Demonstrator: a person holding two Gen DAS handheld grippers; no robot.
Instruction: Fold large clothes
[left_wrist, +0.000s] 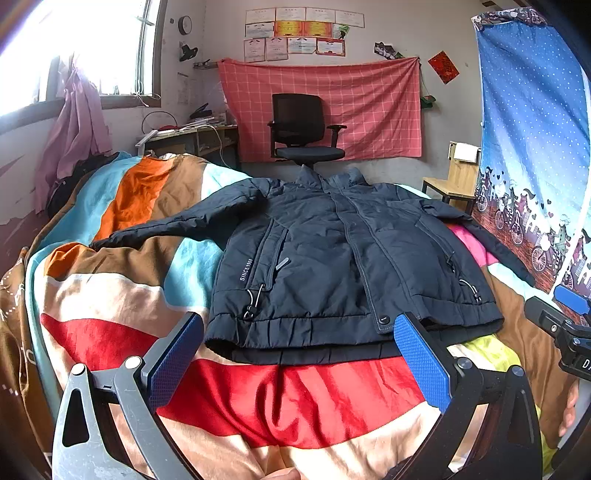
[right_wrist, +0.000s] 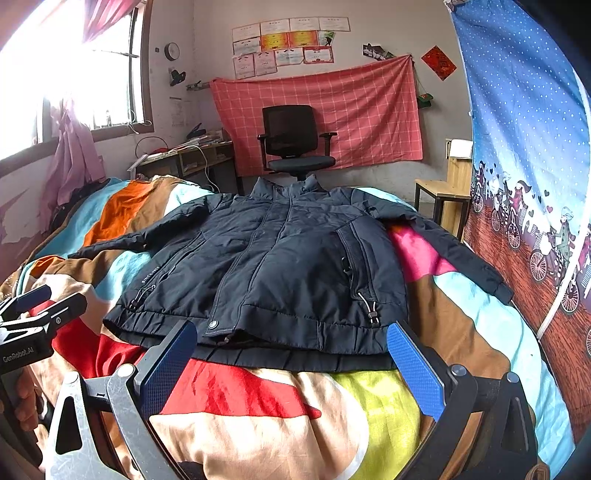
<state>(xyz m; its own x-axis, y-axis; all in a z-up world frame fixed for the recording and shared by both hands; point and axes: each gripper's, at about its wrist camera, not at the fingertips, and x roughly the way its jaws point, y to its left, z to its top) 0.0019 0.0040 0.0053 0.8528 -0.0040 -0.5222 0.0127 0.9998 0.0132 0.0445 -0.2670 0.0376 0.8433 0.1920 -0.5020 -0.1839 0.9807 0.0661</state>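
Jacket (left_wrist: 332, 258) lies flat just beyond both open claws.

Both wrist views look from close behind the jacket (left_wrist: 332, 258) hem toward the chair (right_wrist: 295, 144) at twelve o'clock, sharing bed (left_wrist: 122, 206) and far wall.
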